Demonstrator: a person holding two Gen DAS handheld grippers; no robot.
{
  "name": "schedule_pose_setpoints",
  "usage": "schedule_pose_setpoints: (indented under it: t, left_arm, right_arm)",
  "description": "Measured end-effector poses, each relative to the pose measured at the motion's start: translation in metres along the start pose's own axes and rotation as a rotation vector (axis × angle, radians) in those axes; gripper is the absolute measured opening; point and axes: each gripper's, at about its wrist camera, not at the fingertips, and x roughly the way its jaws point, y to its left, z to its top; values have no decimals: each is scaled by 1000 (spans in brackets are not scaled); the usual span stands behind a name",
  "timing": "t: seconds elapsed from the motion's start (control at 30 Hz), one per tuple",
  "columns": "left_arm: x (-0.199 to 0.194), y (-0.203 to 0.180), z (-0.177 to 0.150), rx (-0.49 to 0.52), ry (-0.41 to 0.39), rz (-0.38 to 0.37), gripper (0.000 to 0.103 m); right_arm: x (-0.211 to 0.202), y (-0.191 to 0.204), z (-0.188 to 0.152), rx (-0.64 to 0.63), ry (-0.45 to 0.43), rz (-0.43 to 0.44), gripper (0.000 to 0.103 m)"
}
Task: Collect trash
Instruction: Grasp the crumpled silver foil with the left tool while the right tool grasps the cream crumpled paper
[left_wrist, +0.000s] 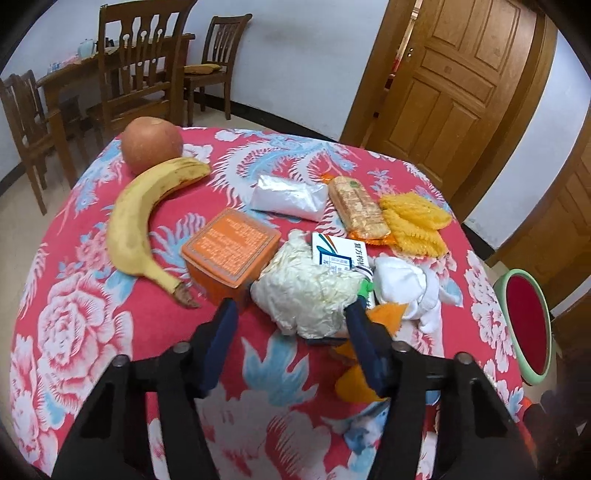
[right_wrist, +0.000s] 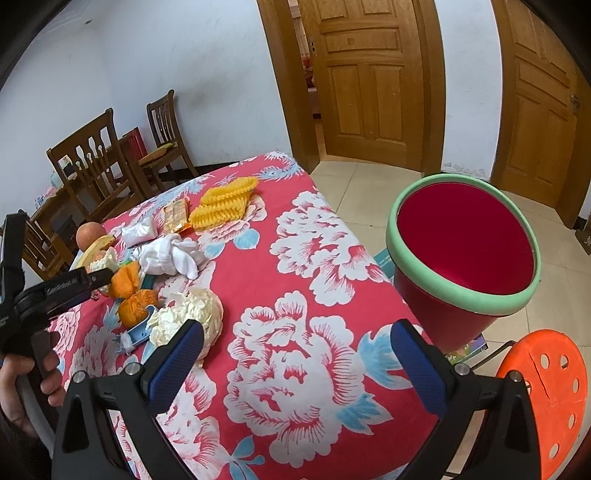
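One crumpled paper wad (left_wrist: 306, 291) sits just ahead of left gripper (left_wrist: 291, 310), between spread fingers, not yet clamped. Judged light, soft, crushable — best pinched across bulging middle. Right gripper (right_wrist: 295, 343) held wide apart, nothing inside; bin (right_wrist: 461, 291) ahead-right.

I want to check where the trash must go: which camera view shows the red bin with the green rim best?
The right wrist view: the red bin appears whole there, beside the table, its mouth open toward the camera. The left wrist view shows only a narrow, distorted slice of it at the right edge.
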Motion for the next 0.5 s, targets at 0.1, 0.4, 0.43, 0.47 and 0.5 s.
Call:
schedule_pose_setpoints:
  t: [0.1, 0.4, 0.43, 0.47, 0.5]
  left_arm:
    - [0, -1, 0, 3, -8, -35, 38]
    - [-13, 5, -5, -1, -38, -48, 25]
    - [-18, 5, -6, 1, -48, -47, 25]
    - [-21, 5, -6, 5, -53, -46, 25]
    - [-26, 6, -7, 8, -62, -48, 25]
  right_arm:
    - [2, 2, 0, -5, 4, 1, 103]
    - [6, 9, 3, -14, 17, 41, 103]
    - [7, 10, 4, -17, 18, 46, 103]
    - [7, 13, 4, -21, 19, 52, 103]
    - [8, 15, 5, -24, 21, 61, 103]
